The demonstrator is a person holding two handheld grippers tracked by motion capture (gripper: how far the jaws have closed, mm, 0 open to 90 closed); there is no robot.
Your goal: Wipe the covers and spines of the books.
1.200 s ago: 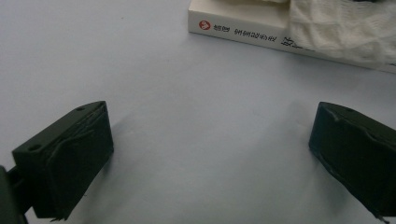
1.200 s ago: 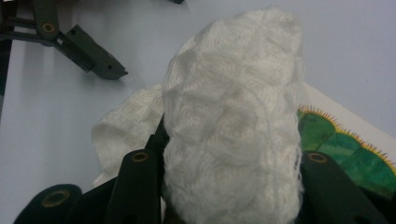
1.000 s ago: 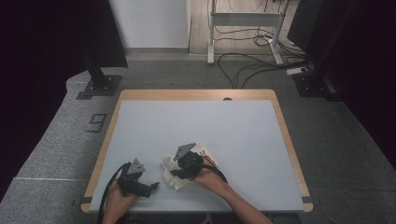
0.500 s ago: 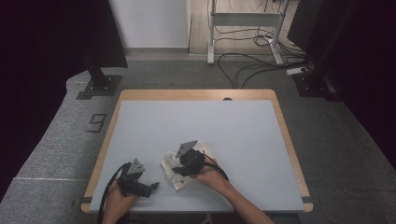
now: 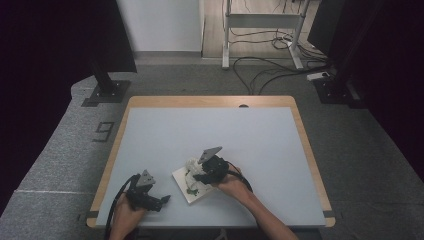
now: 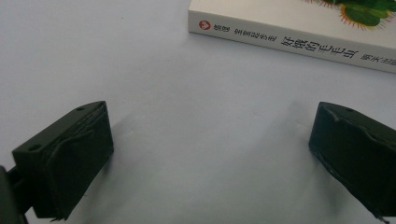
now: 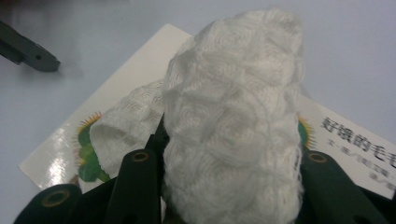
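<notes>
- Right gripper [image 5: 196, 176] sits just below the middle of the high view, forearm coming in from the bottom edge and angling up-left, so the fingers point toward the left of the frame. The grey plate on top tilts up.
- Its fingers are clamped on a bunched white cloth [image 7: 233, 121]. In the right gripper view the wad bulges up between the two black fingers and a flap hangs off to the lower left.
- The cloth is right over a white book [image 5: 191, 186] with a green picture on its cover, lying flat on the desk [image 5: 210, 135] at lower centre of the high view. Can't tell if the cloth actually touches the cover.
- Left gripper [image 5: 164, 200] is low in the bottom left of the high view, fingers spread wide with nothing between them, just bare desk. The left gripper view has the book's spine across the upper right.
- Compared to a second ago: the right hand and cloth have slid a little to the right and toward the bottom edge, grip looks the same. Left hand hasn't budged.
- Around it: black stands, cables and a white frame on the grey floor along the top of the high view, all well away from the hands.
</notes>
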